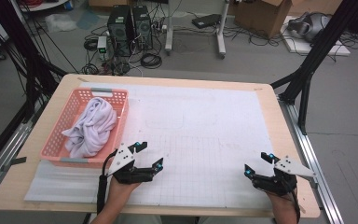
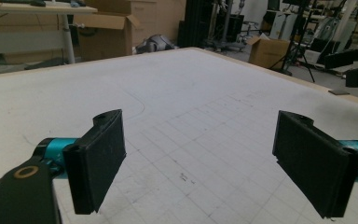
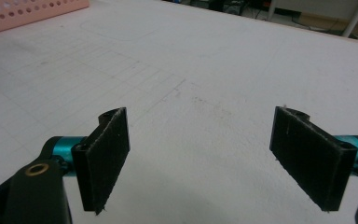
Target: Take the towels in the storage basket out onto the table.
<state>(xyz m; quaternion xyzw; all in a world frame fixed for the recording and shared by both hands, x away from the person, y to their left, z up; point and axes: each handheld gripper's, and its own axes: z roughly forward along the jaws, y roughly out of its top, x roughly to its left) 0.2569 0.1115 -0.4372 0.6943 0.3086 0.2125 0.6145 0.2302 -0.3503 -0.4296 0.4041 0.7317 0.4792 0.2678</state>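
High view. One light wooden table [image 1: 279,140] with rounded corners, covered by one white paper sheet [image 1: 205,121] ruled with a faint grid. One salmon-pink perforated plastic basket [image 1: 58,135] at the table's left side, holding one crumpled pale lilac cloth [image 1: 91,126] that fills most of it and lies inside the rim. Two hand-held grippers, black with teal fittings, each topped by a grey three-cornered plate. The left hand-held gripper [image 1: 150,155] sits just beside the basket's near right corner, apart from the cloth, jaws spread wide with nothing between them. The right hand-held gripper [image 1: 258,163] is well apart from it, near the table's right edge, jaws likewise spread and empty. Two forearms enter from the bottom. On the floor beyond: two black computer towers [image 1: 129,25], loose cables, one brown cardboard box [image 1: 265,14].

Left gripper view. Two black padded jaws of the left hand-held gripper [image 2: 199,161], released, bare gridded paper between them. Added here: the table's far edge, a room with more cardboard boxes, and a part of the other gripper at the right margin.

Right gripper view. Two black padded jaws of the right hand-held gripper [image 3: 200,158], released, over bare paper. Added here: one corner of the pink basket [image 3: 28,14] at top left, well apart from the jaws; the cloth cannot be made out.
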